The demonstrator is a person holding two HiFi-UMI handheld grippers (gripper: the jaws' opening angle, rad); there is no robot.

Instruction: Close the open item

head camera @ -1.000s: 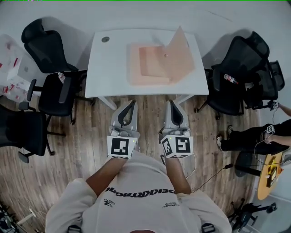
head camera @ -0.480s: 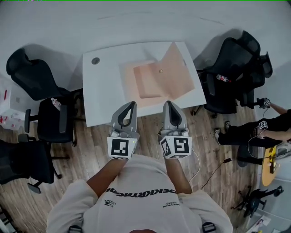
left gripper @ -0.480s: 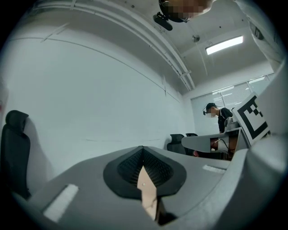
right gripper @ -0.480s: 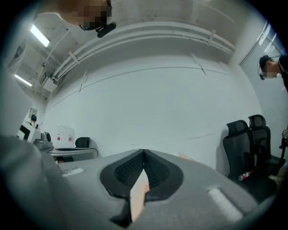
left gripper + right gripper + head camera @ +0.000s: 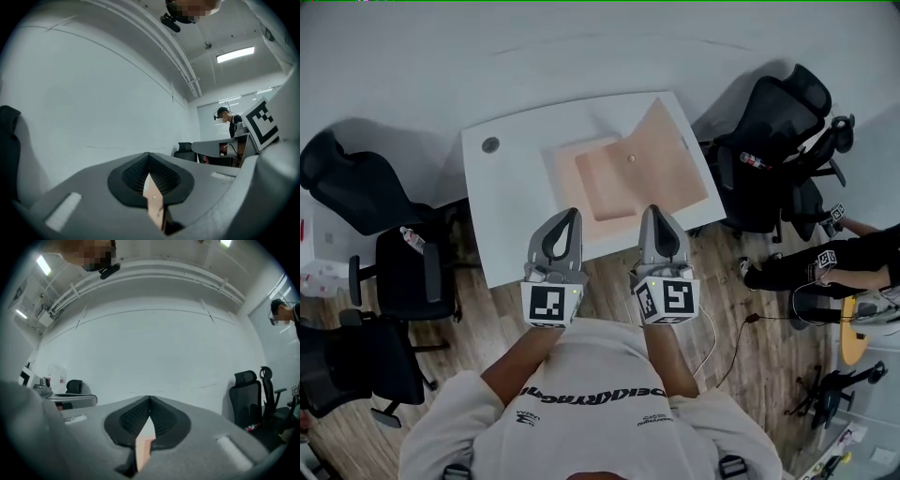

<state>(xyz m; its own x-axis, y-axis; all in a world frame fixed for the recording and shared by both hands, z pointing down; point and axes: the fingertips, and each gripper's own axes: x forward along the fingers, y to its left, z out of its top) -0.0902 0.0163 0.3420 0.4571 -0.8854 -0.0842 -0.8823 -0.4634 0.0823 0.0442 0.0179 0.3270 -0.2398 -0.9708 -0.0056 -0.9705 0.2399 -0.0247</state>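
Observation:
A flat pink box (image 5: 598,180) lies open on the white table (image 5: 511,202). Its lid (image 5: 667,157) stands tilted up on the right side, with a small round stud (image 5: 630,159) near the hinge line. My left gripper (image 5: 565,215) and right gripper (image 5: 654,209) are side by side over the table's near edge, just short of the box, both shut with nothing held. In the left gripper view the jaws of that gripper (image 5: 149,154) meet at the tip, and a pink sliver of the box (image 5: 154,206) shows below. The right gripper (image 5: 150,398) looks the same.
Black office chairs stand left (image 5: 356,192) and right (image 5: 769,141) of the table. A person (image 5: 830,267) sits at the far right on the wooden floor (image 5: 459,347). A round grommet (image 5: 490,144) marks the table's far left corner. A white wall lies beyond.
The table and box have drawn nearer in the head view; the gripper tips now overlap the table's near edge. Both grippers stay shut and side by side.

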